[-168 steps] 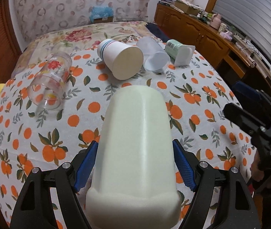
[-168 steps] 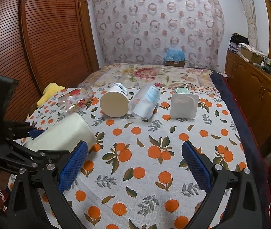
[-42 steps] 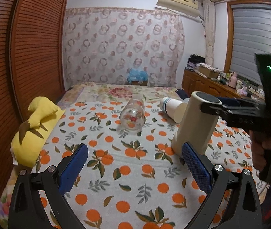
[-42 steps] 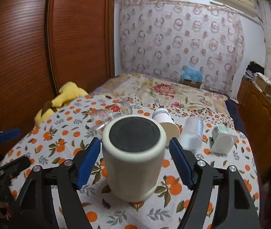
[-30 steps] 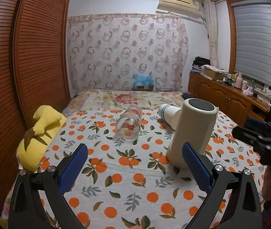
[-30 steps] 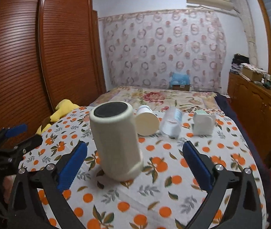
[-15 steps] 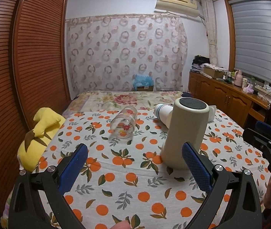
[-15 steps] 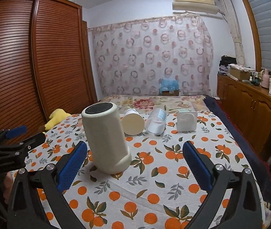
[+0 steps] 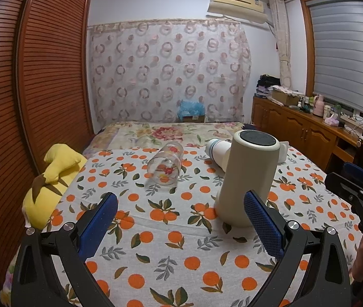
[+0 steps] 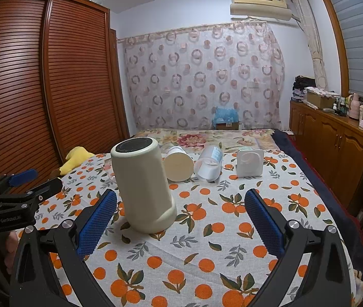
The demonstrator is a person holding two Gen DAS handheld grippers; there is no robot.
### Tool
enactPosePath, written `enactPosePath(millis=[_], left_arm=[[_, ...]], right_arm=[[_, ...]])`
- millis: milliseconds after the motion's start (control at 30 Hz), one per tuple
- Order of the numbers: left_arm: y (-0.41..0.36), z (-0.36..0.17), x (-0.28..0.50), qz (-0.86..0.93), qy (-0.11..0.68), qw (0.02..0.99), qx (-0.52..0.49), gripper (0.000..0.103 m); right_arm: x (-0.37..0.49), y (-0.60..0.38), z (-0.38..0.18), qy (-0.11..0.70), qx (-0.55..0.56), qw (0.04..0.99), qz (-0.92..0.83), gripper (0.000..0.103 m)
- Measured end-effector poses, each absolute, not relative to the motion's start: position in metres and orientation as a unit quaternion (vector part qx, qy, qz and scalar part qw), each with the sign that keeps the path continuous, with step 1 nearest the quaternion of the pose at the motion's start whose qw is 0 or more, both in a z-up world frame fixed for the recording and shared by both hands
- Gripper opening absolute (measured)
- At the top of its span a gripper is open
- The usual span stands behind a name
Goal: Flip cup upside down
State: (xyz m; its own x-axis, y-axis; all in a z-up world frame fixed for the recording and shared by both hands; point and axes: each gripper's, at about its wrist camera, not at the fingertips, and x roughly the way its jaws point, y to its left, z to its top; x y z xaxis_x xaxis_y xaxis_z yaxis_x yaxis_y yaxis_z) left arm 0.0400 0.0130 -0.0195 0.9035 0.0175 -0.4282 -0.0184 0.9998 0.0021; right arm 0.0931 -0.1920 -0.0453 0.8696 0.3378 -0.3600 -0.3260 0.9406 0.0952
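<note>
A tall cream cup [image 9: 248, 176] stands upside down on the orange-print tablecloth [image 9: 171, 250], its dark base facing up. It also shows in the right wrist view [image 10: 143, 184]. My left gripper [image 9: 181, 220] is open and empty, pulled back in front of the cup. My right gripper [image 10: 181, 217] is open and empty, just right of the cup. Each gripper shows at the edge of the other's view: the right one [image 9: 355, 189] and the left one [image 10: 15, 186].
A clear glass with a red print [image 9: 166, 163] lies on its side. A white paper cup [image 10: 178, 163], a clear plastic cup [image 10: 209, 163] and a white square-based cup [image 10: 250, 162] lie behind. A yellow plush toy [image 9: 51, 179] sits at the left edge. A wooden cabinet [image 10: 334, 140] runs along the right.
Earlier my left gripper held the cream cup, then my right gripper held it standing upside down. Both have let go and drawn back; the cup stays standing.
</note>
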Motion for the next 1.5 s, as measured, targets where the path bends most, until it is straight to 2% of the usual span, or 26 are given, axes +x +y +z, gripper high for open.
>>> enactPosePath(millis=[1500], left_arm=[[0.0118,-0.0178,0.0389,0.009,0.217,0.976,0.001,0.095]], right_arm=[[0.0917,-0.1916,-0.0453,0.189,0.017,0.967,0.172,0.101]])
